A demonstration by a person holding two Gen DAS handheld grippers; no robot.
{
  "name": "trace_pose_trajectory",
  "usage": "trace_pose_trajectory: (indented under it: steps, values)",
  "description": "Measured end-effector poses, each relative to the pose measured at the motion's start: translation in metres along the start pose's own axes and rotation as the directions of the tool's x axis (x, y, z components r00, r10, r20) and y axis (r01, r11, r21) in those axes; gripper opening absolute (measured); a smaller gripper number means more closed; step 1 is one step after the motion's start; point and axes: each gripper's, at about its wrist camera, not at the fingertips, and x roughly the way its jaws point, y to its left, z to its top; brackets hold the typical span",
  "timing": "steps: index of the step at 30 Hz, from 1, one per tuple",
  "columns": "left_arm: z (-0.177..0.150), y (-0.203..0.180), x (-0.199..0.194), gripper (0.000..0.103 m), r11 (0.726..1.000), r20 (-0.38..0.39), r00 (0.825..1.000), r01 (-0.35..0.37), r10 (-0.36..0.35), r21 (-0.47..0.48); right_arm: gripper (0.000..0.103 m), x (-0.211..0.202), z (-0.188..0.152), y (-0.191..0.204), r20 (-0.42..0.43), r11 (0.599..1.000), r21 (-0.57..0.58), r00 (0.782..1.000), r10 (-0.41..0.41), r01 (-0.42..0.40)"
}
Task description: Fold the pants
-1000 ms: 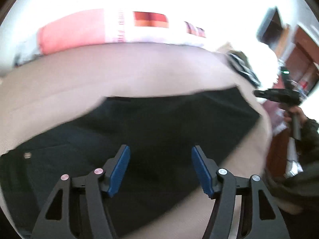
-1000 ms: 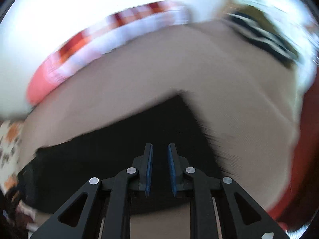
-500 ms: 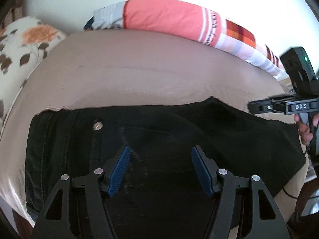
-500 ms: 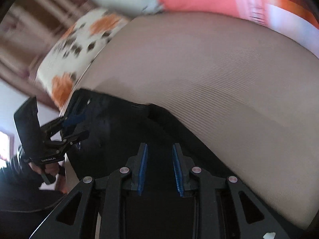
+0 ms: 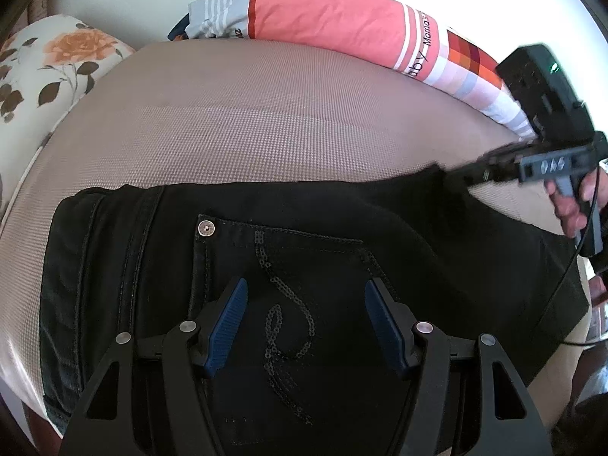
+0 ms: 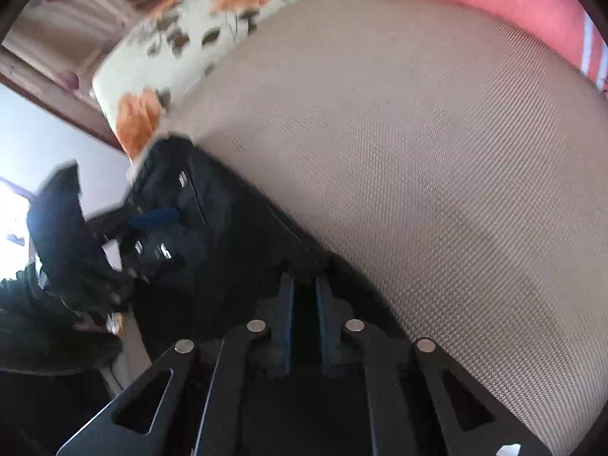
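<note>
The black pants [image 5: 304, 266] are lying flat across the near part of a beige bed [image 5: 266, 121], waistband to the left in the left wrist view. That view is showing the most of them: a metal rivet [image 5: 205, 227] at the corner of a back pocket, and a curl of sequins [image 5: 288, 323] stitched on the pocket.

The left tongs [image 5: 306, 321] are hanging wide open above that pocket, with nothing between the blue pads [image 5: 228, 326]. At the right edge of the same view, the right tongs [image 5: 461, 178] are meeting the far edge of the pants, a hand [image 5: 570, 205] gripping the handle.

The right wrist view is giving the close look that the other lacks: the right tongs [image 6: 304, 288] have just been closing, and the pads [image 6: 285, 304] are standing close together with dark cloth between them, pinching the pants [image 6: 228, 235] at their edge. It is blurred, but the left tongs [image 6: 152, 220] are showing as a dark shape over the far end.

A flowered pillow [image 5: 45, 68] and a pink striped pillow [image 5: 342, 26] are lying along the far side of the bed.
</note>
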Motion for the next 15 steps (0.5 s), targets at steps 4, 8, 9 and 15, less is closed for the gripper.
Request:
trace_pose_trajectory:
  steps: [4,8,9,15]
  values:
    - [-0.001,0.0,0.0,0.065,1.0,0.013,1.0,-0.015,0.015,-0.002,0.004,-0.009,0.005,0.006,0.072,0.997,-0.011,0.994,-0.079,0.08]
    - [0.0,-0.003,0.001,0.065,1.0,0.011,1.0,-0.025,0.025,0.006,0.003,0.015,0.006,-0.008,0.041,0.989,0.033,0.989,-0.143,0.141]
    - [0.0,-0.004,0.0,0.065,1.0,0.009,1.0,-0.029,0.028,0.007,0.004,0.015,0.006,-0.008,0.056,0.986,0.043,0.985,-0.162,0.159]
    - [0.021,-0.024,-0.018,0.065,1.0,0.073,0.997,0.002,-0.003,0.013,0.018,-0.036,-0.008,-0.003,0.206,0.963,0.156,0.946,-0.251,0.221]
